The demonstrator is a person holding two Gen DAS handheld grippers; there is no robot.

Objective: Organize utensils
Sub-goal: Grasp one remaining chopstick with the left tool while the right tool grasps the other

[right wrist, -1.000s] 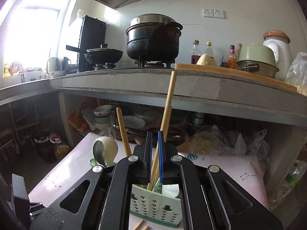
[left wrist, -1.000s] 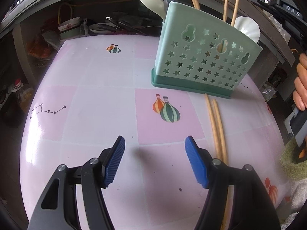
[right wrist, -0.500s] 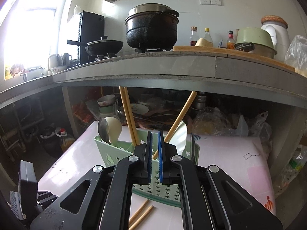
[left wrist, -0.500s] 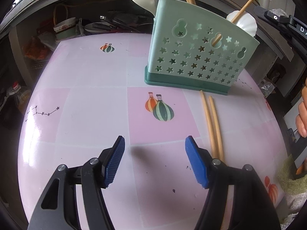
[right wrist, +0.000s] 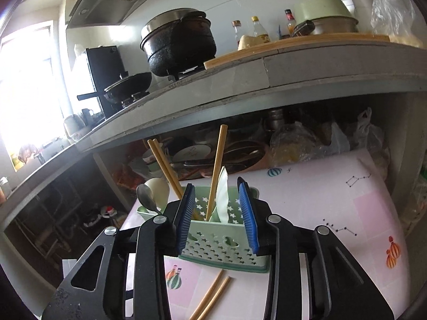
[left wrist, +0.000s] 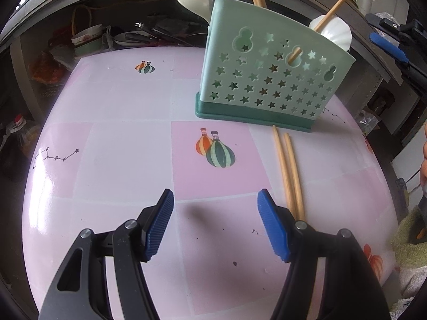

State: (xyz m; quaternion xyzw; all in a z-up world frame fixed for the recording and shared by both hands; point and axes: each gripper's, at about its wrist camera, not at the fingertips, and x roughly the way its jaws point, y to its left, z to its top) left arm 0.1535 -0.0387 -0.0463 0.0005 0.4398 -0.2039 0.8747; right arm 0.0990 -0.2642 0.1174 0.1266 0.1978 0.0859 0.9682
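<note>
A green star-punched utensil holder (left wrist: 272, 80) (right wrist: 221, 245) stands on the pink table (left wrist: 120, 101). It holds a cream spoon (left wrist: 193, 0), a metal spoon (right wrist: 145, 196), a white spoon (right wrist: 222, 194), a pair of chopsticks (right wrist: 165, 168) and one leaning chopstick (right wrist: 217, 170). Two more wooden chopsticks (left wrist: 289, 170) (right wrist: 212, 296) lie flat in front of the holder. My left gripper (left wrist: 214, 224) hovers open above the table, just left of them. My right gripper (right wrist: 218, 216) is above and in front of the holder, its jaws opening with nothing pressed between them.
A concrete counter (right wrist: 293, 64) overhangs the table's far side, with a black pot (right wrist: 178, 42) and bottles on top. Dishes and bags crowd the shelf (left wrist: 138, 37) under it. A green towel (left wrist: 411, 240) and a person's hand (left wrist: 424, 160) are at the right edge.
My right gripper's jaws have parted and let go of the chopstick, which now leans in the holder. That gripper has rolled and drawn back. The left gripper stays open in place.
</note>
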